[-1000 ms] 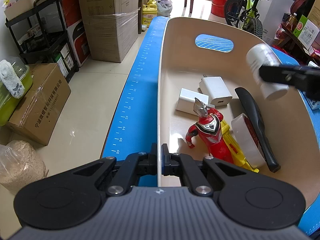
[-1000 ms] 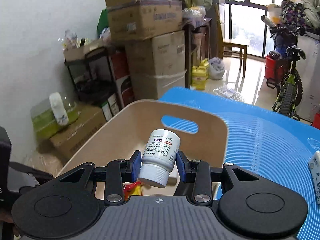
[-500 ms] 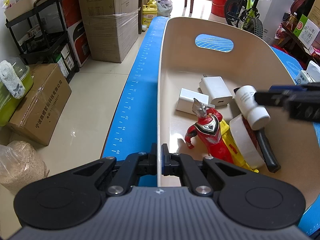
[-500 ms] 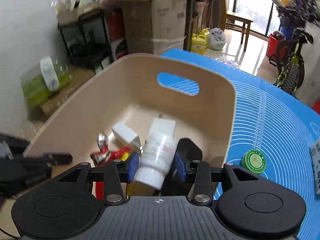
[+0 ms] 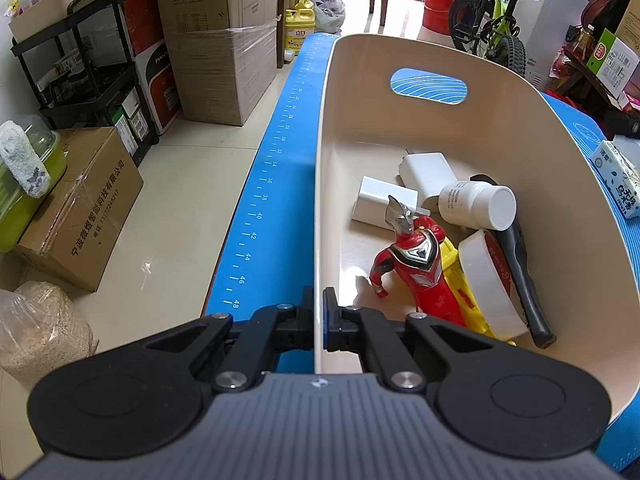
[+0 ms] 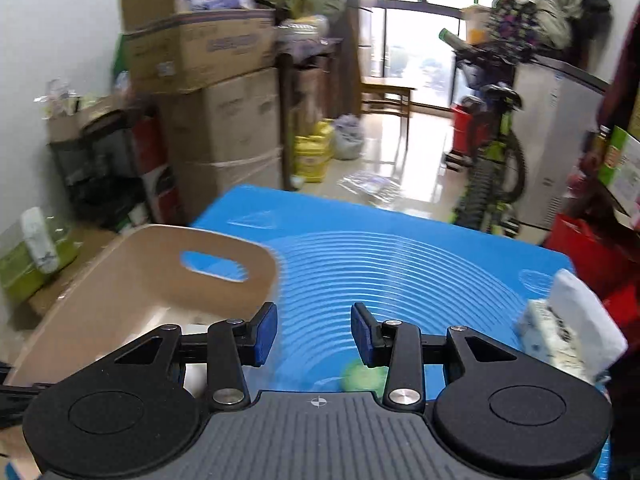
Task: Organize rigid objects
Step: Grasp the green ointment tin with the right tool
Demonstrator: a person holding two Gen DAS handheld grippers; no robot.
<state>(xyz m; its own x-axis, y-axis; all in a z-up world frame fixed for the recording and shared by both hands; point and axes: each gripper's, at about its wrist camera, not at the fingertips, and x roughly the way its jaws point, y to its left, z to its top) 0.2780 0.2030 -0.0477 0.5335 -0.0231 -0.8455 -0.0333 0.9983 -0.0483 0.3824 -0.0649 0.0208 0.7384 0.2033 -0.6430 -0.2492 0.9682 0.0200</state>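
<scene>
— What are your tongs doing right now?

— My left gripper [image 5: 319,312] is clamped tight on the near rim of the beige bent-wood bin with the oval handle cut-out [image 5: 552,152], pinning it on the blue ribbed mat [image 6: 400,252]. My right gripper [image 6: 314,330] has nothing in it; its jaws have just been opening, and the blue pads stand partly apart over the mat, right of the bin.

— And the next piece?

— I judge it is the small round green tin [image 6: 362,376], blurred, on the mat just right of the bin, below my right fingers. I'd drop straight over it, straddle it evenly and close on its sides, so it can't squirt away. The patterned tissue pack [image 6: 560,332] lies farther right of the bin.

— What's in the bin?

— The white screw-cap pill bottle [image 5: 476,204] lies on its side against two white charger blocks [image 5: 426,170], resting on a black handled tool [image 5: 520,264]. Nearer my clamp: a red-and-silver hero figure [image 5: 416,256], a yellow plastic toy [image 5: 460,292] and a white tape roll [image 5: 486,284].
</scene>
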